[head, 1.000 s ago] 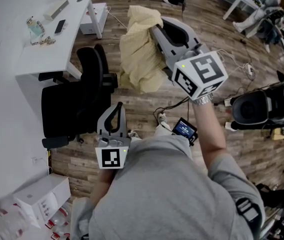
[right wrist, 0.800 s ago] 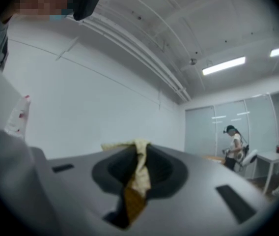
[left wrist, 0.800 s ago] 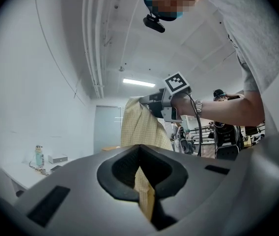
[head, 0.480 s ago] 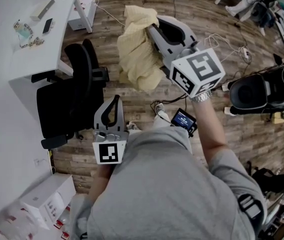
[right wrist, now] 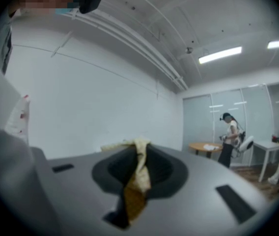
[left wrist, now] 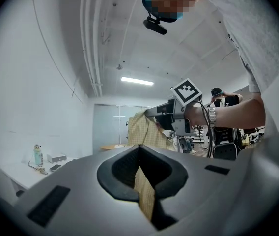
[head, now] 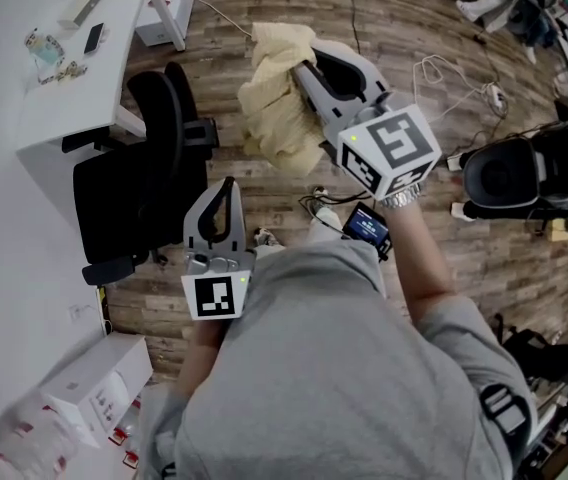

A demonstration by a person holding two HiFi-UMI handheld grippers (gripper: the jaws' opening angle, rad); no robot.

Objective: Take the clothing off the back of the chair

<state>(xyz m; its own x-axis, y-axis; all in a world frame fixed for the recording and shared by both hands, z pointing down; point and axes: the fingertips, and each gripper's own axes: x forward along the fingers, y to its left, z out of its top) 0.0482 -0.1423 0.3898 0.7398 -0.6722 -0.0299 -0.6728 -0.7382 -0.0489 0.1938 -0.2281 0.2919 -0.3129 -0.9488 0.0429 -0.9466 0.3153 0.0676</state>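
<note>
The yellow clothing (head: 276, 98) hangs in the air to the right of the black office chair (head: 139, 183), clear of its backrest. My right gripper (head: 299, 65) is shut on the clothing's upper edge; in the right gripper view a fold of the cloth (right wrist: 138, 178) is pinched between the jaws. My left gripper (head: 227, 183) is lower, near the person's body and beside the chair seat, shut with nothing in it. In the left gripper view the clothing (left wrist: 147, 132) shows ahead, beyond the closed jaws, under the right gripper (left wrist: 154, 118).
A white desk (head: 54, 108) with a bottle and a phone stands left of the chair. A white box (head: 94, 388) lies at the lower left. Black equipment (head: 529, 173) and cables (head: 454, 73) are at the right. Another person (right wrist: 230, 137) stands far off.
My right gripper has sunk a little with the yellow clothing still in it. The left gripper has stayed where it was.
</note>
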